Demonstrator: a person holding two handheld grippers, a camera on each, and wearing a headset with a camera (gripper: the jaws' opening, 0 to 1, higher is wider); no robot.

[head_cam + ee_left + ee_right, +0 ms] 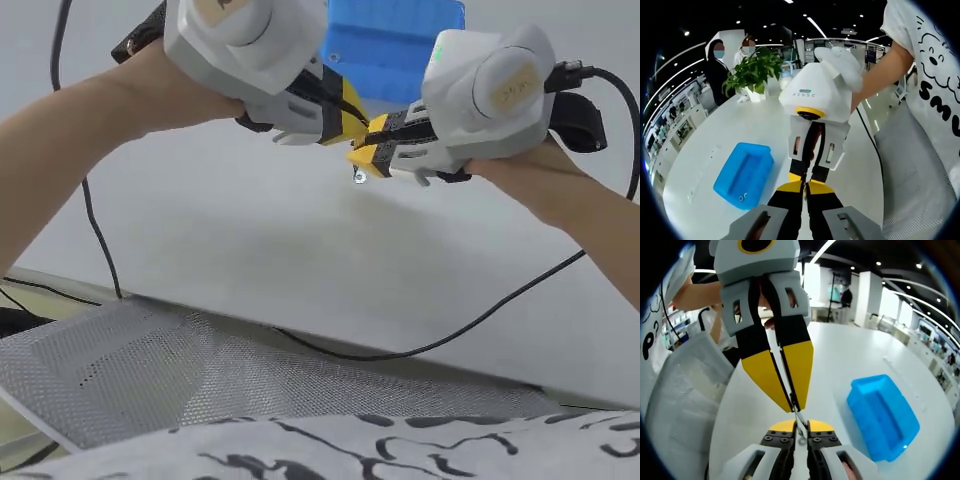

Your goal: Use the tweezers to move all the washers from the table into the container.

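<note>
Just in front of the blue container (395, 45), the left gripper (353, 110) and right gripper (368, 145) meet tip to tip, the jaws of each narrowed onto the slim metal tweezers (787, 385). A tiny silvery washer (358, 176) hangs beneath them, above the white table (300, 260).

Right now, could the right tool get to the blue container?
Probably yes: the blue container sits near the right tool with bare table between; the left tool only meets its tip.
</note>
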